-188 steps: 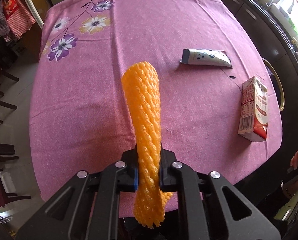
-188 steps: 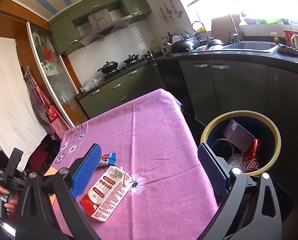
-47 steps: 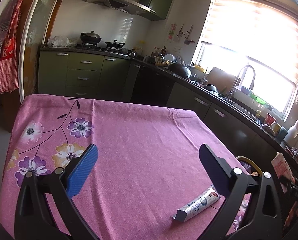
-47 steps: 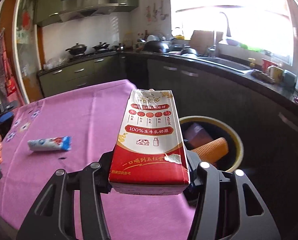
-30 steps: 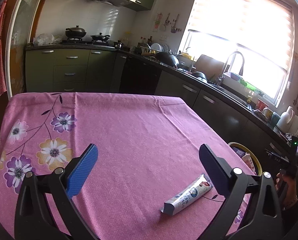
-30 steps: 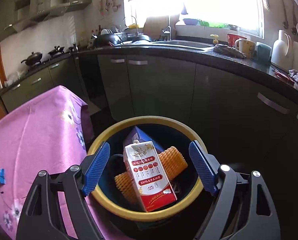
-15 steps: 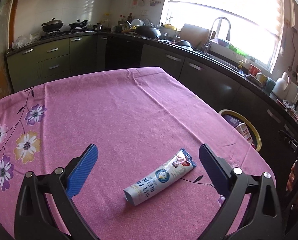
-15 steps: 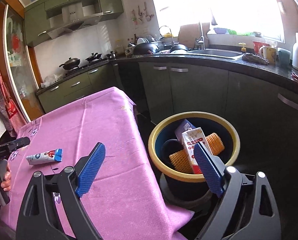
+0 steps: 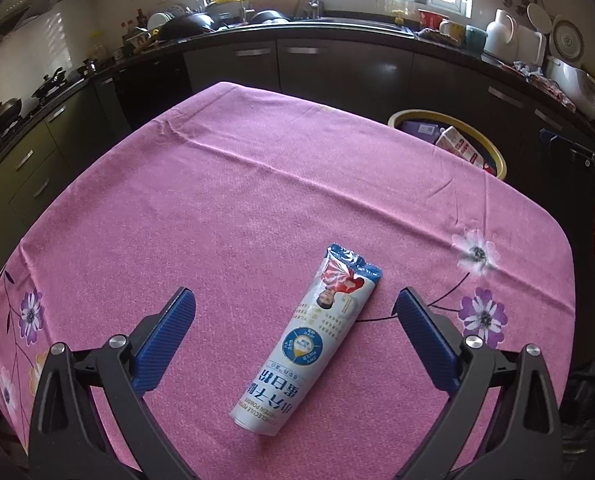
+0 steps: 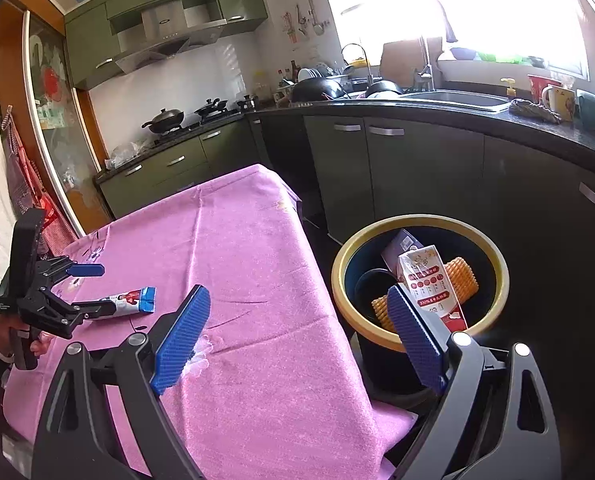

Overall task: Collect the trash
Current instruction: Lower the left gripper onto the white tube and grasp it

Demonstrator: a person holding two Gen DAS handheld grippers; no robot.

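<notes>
Left claw [image 9: 293,312]: spread wide, empty, now down low straddling the sachet.
Sachet [image 9: 311,338]: flat on the pink tabletop [image 9: 257,184], long axis diagonal, crimped blue end pointing away and right.
Right claw [image 10: 297,320]: released, empty, pulled back from the bin.
Bin [image 10: 493,256]: milk carton [image 10: 429,276] dropped inside, leaning on orange foam net [image 10: 463,278].

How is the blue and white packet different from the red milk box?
The packet lies flat on the pink tablecloth; the milk box leans tilted inside the yellow-rimmed bin. The packet is a soft, blue-and-white tube shape; the milk box is a stiff, red-and-white carton. Neither is being held: both grippers are open.
</notes>
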